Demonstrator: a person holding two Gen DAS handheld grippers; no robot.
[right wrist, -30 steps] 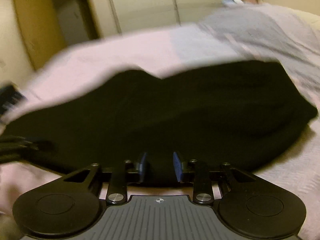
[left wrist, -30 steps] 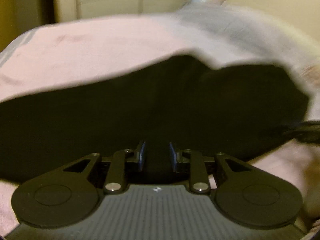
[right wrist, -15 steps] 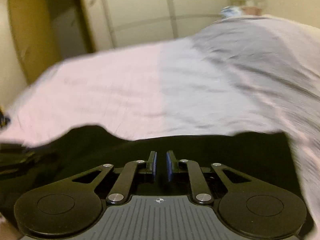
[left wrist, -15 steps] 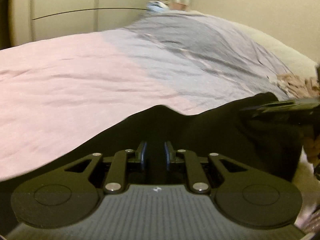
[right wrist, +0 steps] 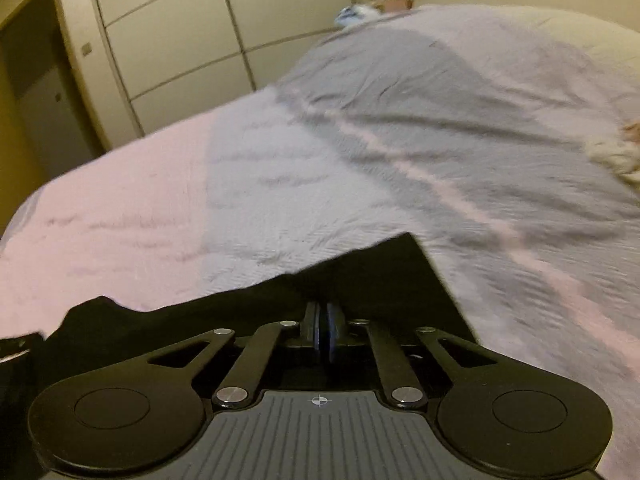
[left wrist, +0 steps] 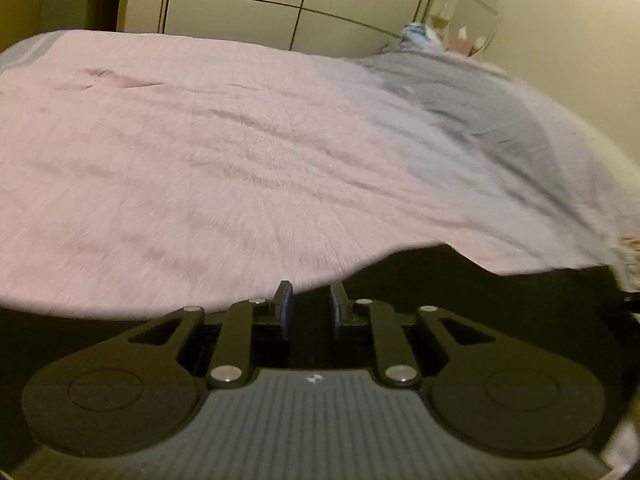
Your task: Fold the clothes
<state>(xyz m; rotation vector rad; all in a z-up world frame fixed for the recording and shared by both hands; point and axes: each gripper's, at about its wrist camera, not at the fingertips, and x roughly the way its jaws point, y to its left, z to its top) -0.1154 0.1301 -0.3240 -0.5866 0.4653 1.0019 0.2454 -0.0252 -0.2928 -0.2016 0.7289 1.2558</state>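
Both claws grip the black garment (right wrist: 372, 272) low over the bed (left wrist: 200, 152): right claw (right wrist: 323, 330) pinched nearly closed, left claw (left wrist: 310, 312) closing on a thicker fold. Keep the edge taut between them (level hands), then lay it flat.

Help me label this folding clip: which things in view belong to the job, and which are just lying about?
Belonging to the job:
- black garment
- right gripper, shut on the garment
- left gripper, garment between its fingers
- bedspread, the work surface

Lying about:
- bluish bundle at the bed's far end
- cream knitted item
- wardrobe
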